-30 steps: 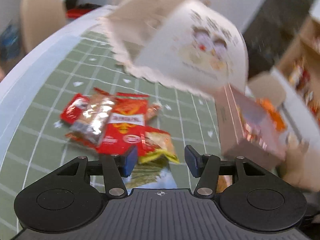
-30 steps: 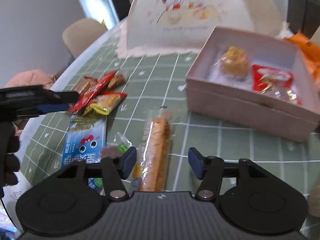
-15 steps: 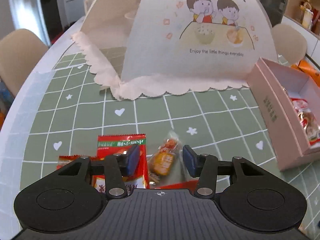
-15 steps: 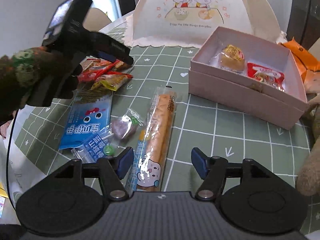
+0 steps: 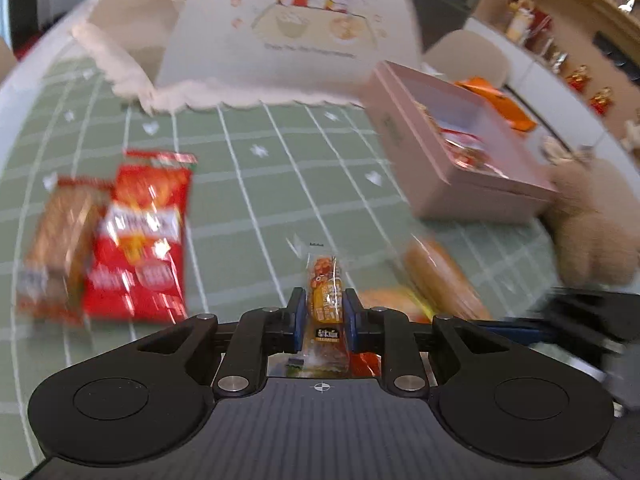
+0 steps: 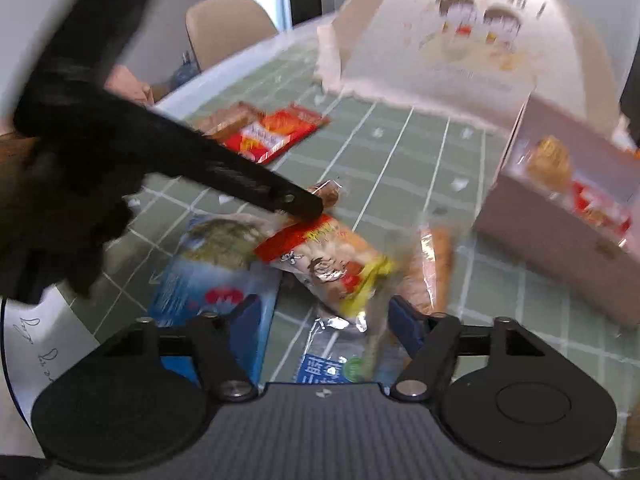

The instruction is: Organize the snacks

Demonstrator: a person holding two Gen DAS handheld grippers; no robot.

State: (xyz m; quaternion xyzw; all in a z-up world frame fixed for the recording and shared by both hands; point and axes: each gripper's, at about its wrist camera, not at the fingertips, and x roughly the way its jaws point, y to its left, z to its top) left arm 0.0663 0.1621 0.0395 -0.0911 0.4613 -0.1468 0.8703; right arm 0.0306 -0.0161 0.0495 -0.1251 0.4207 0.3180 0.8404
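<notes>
Green grid-pattern tabletop (image 5: 256, 200), cluttered. Upper centre of left wrist view: white domed food cover (image 5: 288, 32) with cartoon print; right of it open pink box (image 5: 460, 168) with wrapped snacks inside, orange packet (image 5: 496, 100) behind it, plush toy (image 5: 592, 216) at right edge. Left side: red snack bag (image 5: 144, 240) lying flat, overlapping brown wrapped bar (image 5: 60, 240). Lower right: long bread stick in clear wrap (image 5: 440, 276), blurred. Left tongs (image 5: 323, 316) clamped together on small orange sachet (image 5: 325, 300), held upright between the pads at lower centre, top end sticking out above the tips. In right wrist view, left tongs (image 6: 316, 204) reach diagonally from upper left, dark-gloved hand (image 6: 64, 184) behind, tips at mid-frame just above red-yellow snack pack (image 6: 324, 264). Right tongs (image 6: 328, 316) at bottom, jaws closing but apart, nothing pressed; lower end of red-yellow pack between them, blue packet (image 6: 208, 284) under left pad, small blue-silver sachet (image 6: 332, 360) below. Both tongs pitched downward toward tabletop. Beige chair (image 6: 228, 28) upper left.
</notes>
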